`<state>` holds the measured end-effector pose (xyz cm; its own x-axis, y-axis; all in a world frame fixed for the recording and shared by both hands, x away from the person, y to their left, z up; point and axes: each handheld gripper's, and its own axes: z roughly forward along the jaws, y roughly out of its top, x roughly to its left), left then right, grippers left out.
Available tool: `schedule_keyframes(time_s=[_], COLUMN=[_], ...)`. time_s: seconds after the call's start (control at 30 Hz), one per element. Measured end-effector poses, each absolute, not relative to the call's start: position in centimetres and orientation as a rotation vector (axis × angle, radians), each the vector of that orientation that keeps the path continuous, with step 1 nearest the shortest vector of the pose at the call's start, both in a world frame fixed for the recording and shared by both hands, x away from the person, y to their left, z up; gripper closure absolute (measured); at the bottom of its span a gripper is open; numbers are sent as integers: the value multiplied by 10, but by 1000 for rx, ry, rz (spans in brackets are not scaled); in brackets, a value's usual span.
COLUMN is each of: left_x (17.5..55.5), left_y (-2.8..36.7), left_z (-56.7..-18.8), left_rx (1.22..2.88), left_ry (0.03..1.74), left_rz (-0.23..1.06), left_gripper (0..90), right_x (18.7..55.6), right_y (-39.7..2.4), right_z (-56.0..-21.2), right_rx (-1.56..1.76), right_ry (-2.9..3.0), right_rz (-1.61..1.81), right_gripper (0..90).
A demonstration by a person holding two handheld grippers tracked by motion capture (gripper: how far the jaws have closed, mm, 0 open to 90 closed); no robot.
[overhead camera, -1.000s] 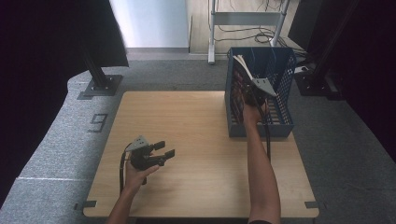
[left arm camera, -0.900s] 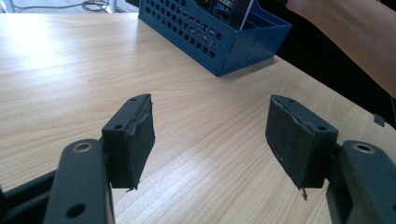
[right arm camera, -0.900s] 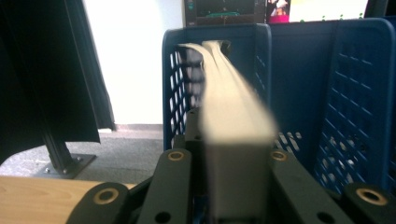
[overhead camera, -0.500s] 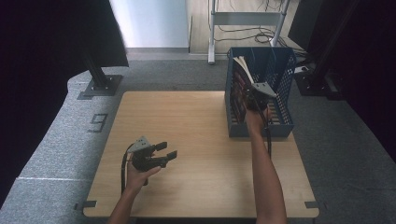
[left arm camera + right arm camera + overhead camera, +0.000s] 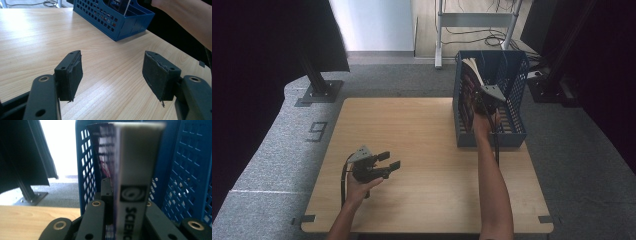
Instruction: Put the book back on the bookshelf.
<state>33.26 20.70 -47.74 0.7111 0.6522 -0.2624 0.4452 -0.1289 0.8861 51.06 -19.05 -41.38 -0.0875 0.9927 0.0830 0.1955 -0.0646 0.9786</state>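
Nearest to me, the left gripper [image 5: 388, 166] rests low over the table [image 5: 412, 130] toward its near left corner, held in my left hand [image 5: 357, 187]. Its jaws stand wide apart with nothing between them; in the left gripper view I see bare wood grain between the two black pads [image 5: 72, 75], and the blue crate [image 5: 117, 22] well off across the table.

Farther out, my right forearm [image 5: 492, 185] runs up the right side of the table to the blue crate, which sits at the far right corner. The right gripper [image 5: 482, 102] is down inside the crate, and its jaws are clamped on a thin book [image 5: 132, 182] or magazine. In the right gripper view the pale spine, with part of a printed word on it, stands upright between the jaws, the crate's lattice walls close on both sides. From above, the book [image 5: 472, 70] leans against the crate's left wall, its top edge poking above the rim.

As I judge it, the grab is done. Whether the book is going in or coming out I cannot tell from this; either way what is left is the lift or the release, and the left gripper has no part in it yet
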Motion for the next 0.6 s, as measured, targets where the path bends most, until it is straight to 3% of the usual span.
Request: schedule_keyframes(time_s=[0.4, 0.6], left_x=[335, 334], left_y=[211, 211], left_z=[-479, -477], left_rx=[1758, 1755], left_ry=[877, 873], left_rz=[224, 225], left_gripper=[332, 333], right_x=[526, 525], right_y=[-169, -157], right_z=[-419, -419], right_rx=[1285, 1220], right_ry=[1418, 1478], right_rz=[1270, 1268], right_gripper=[807, 752])
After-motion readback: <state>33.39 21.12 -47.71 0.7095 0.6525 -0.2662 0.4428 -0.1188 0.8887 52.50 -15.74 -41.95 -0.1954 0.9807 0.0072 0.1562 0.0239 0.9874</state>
